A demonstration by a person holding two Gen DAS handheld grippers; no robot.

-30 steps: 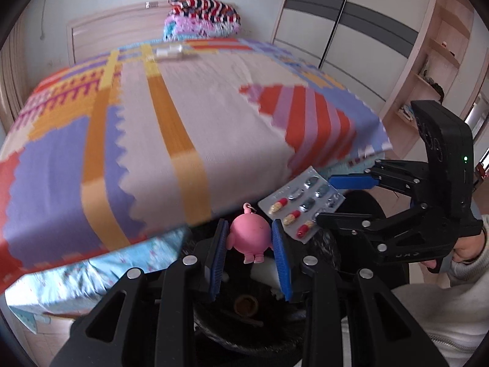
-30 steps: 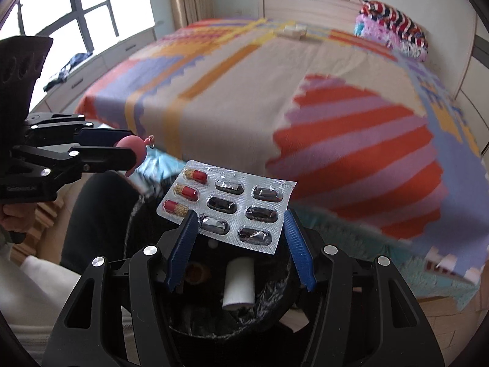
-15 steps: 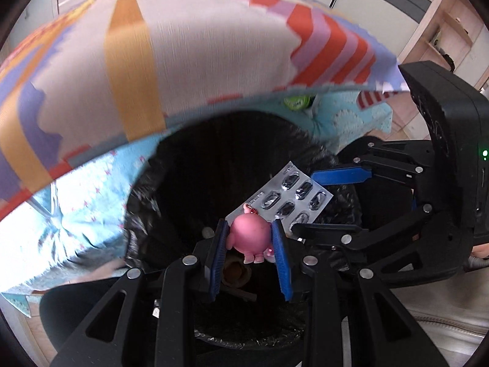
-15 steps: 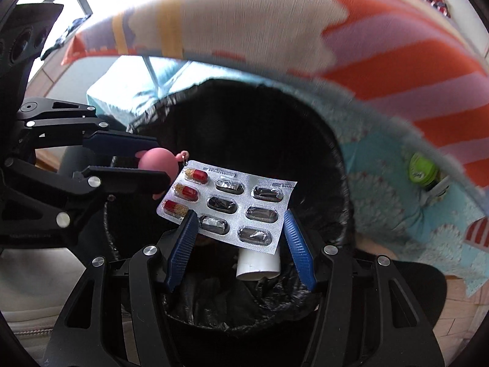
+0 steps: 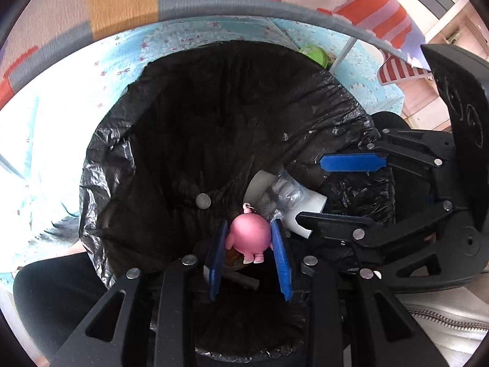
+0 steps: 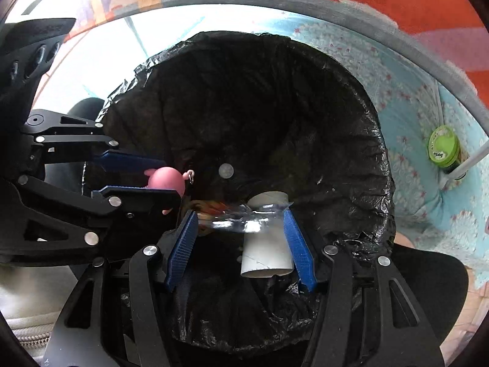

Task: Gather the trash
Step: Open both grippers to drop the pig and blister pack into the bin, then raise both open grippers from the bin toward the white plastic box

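Both tools pointed steeply down into a round bin lined with a crinkled black plastic bag, standing just beside a bed with a patterned orange, purple and grey blanket over a pale blue floral sheet.

Left tool narrowed onto a small pink rubbery round figurine with stubby legs and a metal loop on top; blue pads pressed against both sides of it, held over the bin's mouth. Same figurine seen side-on from the right wrist view, clamped between the left tool's blue fingers.

Right tool set at a middling width around a clear-and-silver blister pack of capsules, seen nearly edge-on and blurred; both ends of the pack meeting the blue pads, held above the bin's inside.

Down in the bin: a white cardboard tube lying on the liner, and a small grey round disc further in.

Outside the bin, against the sheet: a green-lidded round jar.
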